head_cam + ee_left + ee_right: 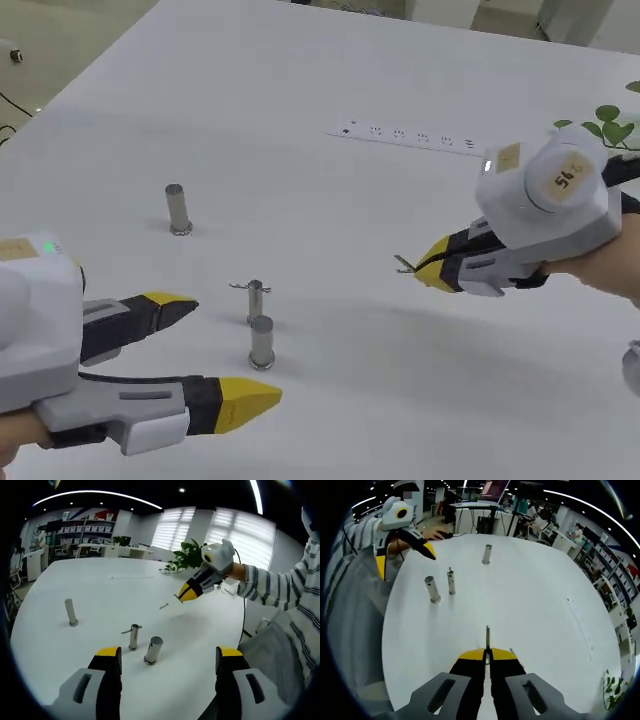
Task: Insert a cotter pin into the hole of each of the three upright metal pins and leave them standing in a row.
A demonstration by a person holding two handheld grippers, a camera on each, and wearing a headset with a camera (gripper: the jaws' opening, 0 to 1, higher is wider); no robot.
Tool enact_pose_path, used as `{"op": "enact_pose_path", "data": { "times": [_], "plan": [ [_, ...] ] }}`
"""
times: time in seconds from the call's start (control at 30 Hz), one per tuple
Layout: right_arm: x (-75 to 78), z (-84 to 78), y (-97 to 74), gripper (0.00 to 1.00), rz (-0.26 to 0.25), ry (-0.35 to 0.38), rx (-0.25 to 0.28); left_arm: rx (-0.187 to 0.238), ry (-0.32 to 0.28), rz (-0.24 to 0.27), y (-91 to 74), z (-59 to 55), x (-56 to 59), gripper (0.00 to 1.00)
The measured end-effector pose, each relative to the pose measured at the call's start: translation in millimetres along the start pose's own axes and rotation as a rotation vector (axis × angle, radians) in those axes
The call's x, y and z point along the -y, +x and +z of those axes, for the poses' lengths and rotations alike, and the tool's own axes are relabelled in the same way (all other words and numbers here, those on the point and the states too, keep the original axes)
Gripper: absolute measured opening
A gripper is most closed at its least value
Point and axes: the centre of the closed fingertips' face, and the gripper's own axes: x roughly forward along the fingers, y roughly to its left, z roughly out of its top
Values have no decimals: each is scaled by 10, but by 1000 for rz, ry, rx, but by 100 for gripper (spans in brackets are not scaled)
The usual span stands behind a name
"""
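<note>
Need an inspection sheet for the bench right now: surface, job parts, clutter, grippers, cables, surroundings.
Surface: white table.
Job's things: three upright metal pins. The far pin and near pin have no cotter pin; the middle pin has a fitted cotter pin.
Clutter: power strip.
Grippers: left gripper open, beside the near pin; right gripper shut on a second cotter pin, above the table.
Cables: dark cable on the floor left of the table.
Surroundings: plant, shelving, window blinds.
</note>
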Motion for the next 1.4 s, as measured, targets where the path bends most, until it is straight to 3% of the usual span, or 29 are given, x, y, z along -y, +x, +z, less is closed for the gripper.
{"op": "enact_pose_path", "data": {
  "times": [0.13,0.23,0.5,0.67,0.87,1.0,1.1,1.4],
  "plan": [
    [-93,52,-8,3,9,3,22,-14,-1,-19,50,52,4,70],
    [-179,135,-37,3,30,40,72,-10,19,-34,84,129,15,70],
    [-290,156,-106,3,12,3,67,24,46,-65,188,279,43,66],
    [-374,185,-122,3,18,11,86,1,85,-77,253,302,62,66],
    [-458,266,-168,3,7,18,115,-15,37,-104,328,339,100,62],
    [-505,319,-192,3,-2,18,134,-26,27,-133,375,361,166,55],
    [-506,357,-182,3,-17,13,170,-34,27,-147,410,369,202,53],
    [-665,429,-172,3,-19,-9,200,-82,-11,-182,535,392,263,49]
  ]
}}
